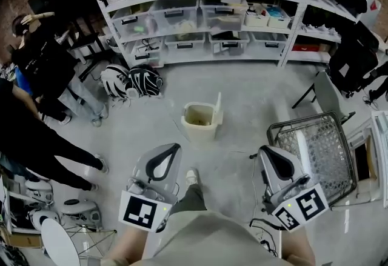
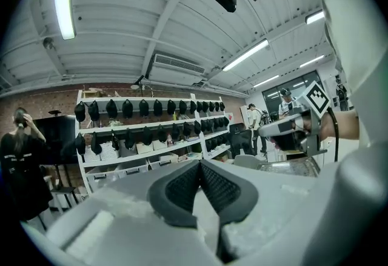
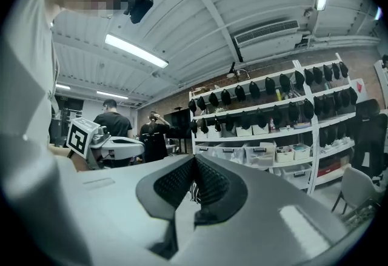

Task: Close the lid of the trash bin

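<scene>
1. Grey concrete floor [image 1: 254, 95] fills the head view. A white shelving unit [image 1: 200, 16] with clear storage boxes runs along the far side.
2. A small cream plastic trash bin [image 1: 199, 120] stands on the floor at mid-frame, ahead of both tools and well apart from them. Its flat cream lid [image 1: 217, 107] stands upright at the right rim and the mouth is uncovered. The inside is brownish and too small to read.
3. Left tool [image 1: 174, 148]: held low at the left. In the left gripper view [image 2: 200, 168] its dark ribbed pads meet at the tips, with nothing between them.
4. Right tool [image 1: 267, 151]: held low at the right. In the right gripper view [image 3: 194, 165] the pads are likewise pressed together, gripping nothing.
5. A silver wire-mesh chair [image 1: 321, 149] sits just beside the right tool, its near corner hidden behind it.
6. People in dark clothes [image 1: 36, 77] are cut off at the left edge. Black-and-white striped objects [image 1: 130, 82] lie at the foot of the shelving; what they are is unclear.
</scene>
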A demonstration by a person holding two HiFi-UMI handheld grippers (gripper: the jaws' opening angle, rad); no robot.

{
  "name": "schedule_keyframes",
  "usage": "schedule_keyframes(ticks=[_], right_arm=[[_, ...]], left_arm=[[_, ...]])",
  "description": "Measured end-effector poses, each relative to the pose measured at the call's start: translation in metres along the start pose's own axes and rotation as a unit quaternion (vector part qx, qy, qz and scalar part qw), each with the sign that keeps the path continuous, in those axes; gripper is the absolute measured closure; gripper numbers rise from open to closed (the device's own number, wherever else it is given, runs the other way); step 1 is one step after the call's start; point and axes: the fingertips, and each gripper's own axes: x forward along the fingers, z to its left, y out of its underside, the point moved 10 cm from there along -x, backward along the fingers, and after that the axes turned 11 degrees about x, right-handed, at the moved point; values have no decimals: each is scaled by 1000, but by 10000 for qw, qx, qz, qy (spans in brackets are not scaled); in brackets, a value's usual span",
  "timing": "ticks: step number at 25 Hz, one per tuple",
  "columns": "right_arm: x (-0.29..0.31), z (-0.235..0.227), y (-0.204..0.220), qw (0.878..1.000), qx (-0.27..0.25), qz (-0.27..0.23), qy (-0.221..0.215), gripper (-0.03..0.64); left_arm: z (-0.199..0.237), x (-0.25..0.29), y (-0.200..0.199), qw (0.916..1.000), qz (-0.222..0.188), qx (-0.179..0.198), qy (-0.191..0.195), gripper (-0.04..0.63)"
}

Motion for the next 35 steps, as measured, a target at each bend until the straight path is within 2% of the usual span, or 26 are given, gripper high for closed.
schedule_keyframes(ticks=[13,19,23,28,35], right_arm=[[180,-26,-26,9991,47,139,405,614],[246,-41,-24,9984,73,235,506,614],[279,-56,-19,9980,105,460,427,614],[299,-84,-13,9957,190,608,666,614],[316,-156,-4,9911,661,985,605,614]], left_arm=[[163,106,41,9996,-60,-69,262,594],[215,140,65,9993,41,-72,358,594],[232,159,79,9991,155,-253,300,592],[238,178,95,9978,403,-442,274,594],[230,228,98,9956,740,-568,123,594]])
